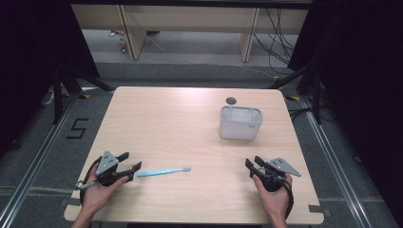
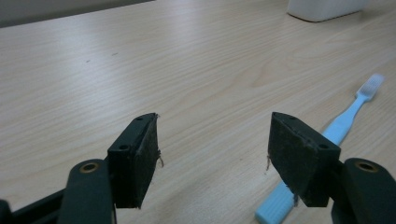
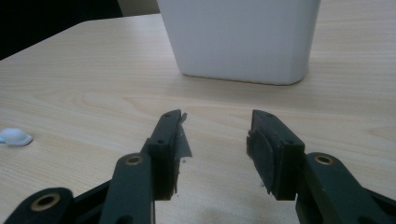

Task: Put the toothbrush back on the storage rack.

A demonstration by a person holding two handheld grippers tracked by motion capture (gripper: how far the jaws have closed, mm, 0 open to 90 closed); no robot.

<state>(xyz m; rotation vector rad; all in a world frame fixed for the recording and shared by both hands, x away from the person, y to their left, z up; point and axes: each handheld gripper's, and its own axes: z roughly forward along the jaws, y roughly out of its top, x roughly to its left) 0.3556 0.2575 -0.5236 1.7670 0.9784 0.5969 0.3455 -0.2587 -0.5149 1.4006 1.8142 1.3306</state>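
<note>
A light blue toothbrush (image 1: 163, 171) with a white head lies flat on the wooden table (image 1: 180, 128), handle toward the left. My left gripper (image 1: 130, 161) rests just left of the handle end, open, nothing between its jaws. In the left gripper view (image 2: 214, 140) the toothbrush (image 2: 345, 123) runs past the outside of the right-hand jaw. A white rectangular cup (image 1: 240, 122) stands upright at the back right. My right gripper (image 1: 253, 164) sits near the front right, open and empty. In the right gripper view (image 3: 215, 135) the cup (image 3: 240, 37) stands ahead, and the brush head (image 3: 15, 137) shows far left.
A small round hole (image 1: 231, 100) sits in the tabletop behind the cup. Dark curtains and black stand legs flank the table. Wooden furniture legs and cables lie on the floor beyond the far edge.
</note>
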